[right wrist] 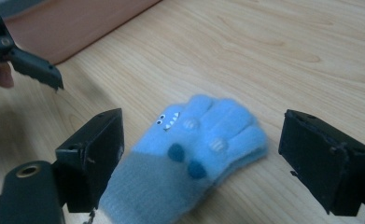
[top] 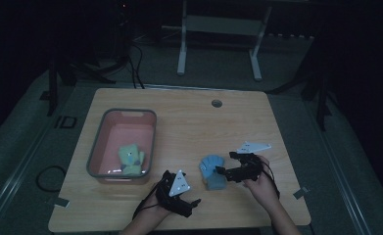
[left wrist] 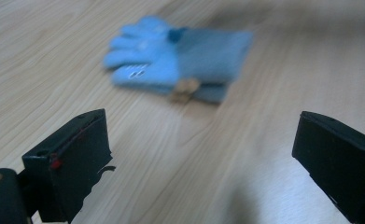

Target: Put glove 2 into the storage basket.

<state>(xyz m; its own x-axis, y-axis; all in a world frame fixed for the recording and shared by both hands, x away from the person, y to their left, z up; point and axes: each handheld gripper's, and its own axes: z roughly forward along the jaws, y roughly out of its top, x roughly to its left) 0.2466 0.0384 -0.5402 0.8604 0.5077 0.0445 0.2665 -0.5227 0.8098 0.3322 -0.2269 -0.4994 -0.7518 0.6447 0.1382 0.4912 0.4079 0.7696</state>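
Fingers of the left gripper (top: 194, 203) stand wide apart and empty at the near edge of the worktop (top: 189, 122). The blue glove (top: 212, 171) lies flat just beyond them, a little to the right. The right gripper (top: 220, 170) is nearer: its fingers (right wrist: 94, 151) are spread open with nothing pressed, the glove's cuff lying between them. The long axis of the glove runs from the grey-blue ribbed cuff on the near side toward the finger tips farther away. It is soft fuzzy knit with dark dots and a small toothy face. Farther left, a pink basket (top: 97, 169) with grey rim holds a green glove (top: 131, 157).
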